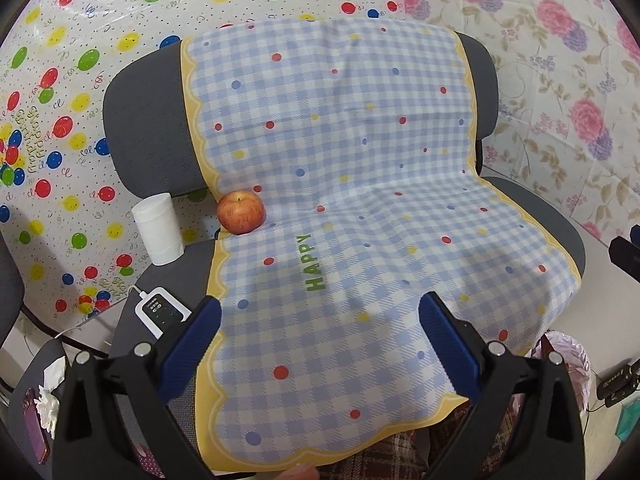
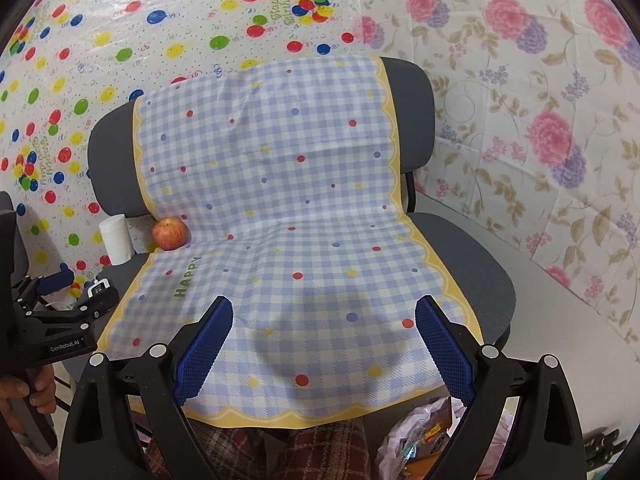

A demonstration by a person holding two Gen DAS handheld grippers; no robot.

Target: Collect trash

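We are looking down at a grey office chair [image 1: 148, 92] draped from backrest to seat edge with a blue gingham cloth [image 1: 340, 184] printed with dots and the word HAPPY, apparently laid there as a work surface. Both grippers hover above the front of the seat: our left gripper [image 1: 320, 320] and right gripper [image 2: 324, 320] each have their blue-padded jaws spread wide with nothing between them, ready to choose a target. An apple [image 1: 241, 212] rests in the crease where seat meets backrest, at the cloth's left edge, where the slope would stop it rolling. Just beside it, off the cloth, stands a white paper roll [image 1: 158, 229] (possibly the trash, though we cannot be sure). A bag of wrappers [image 2: 424, 436] sits below the seat's front right corner, likely the collection point.
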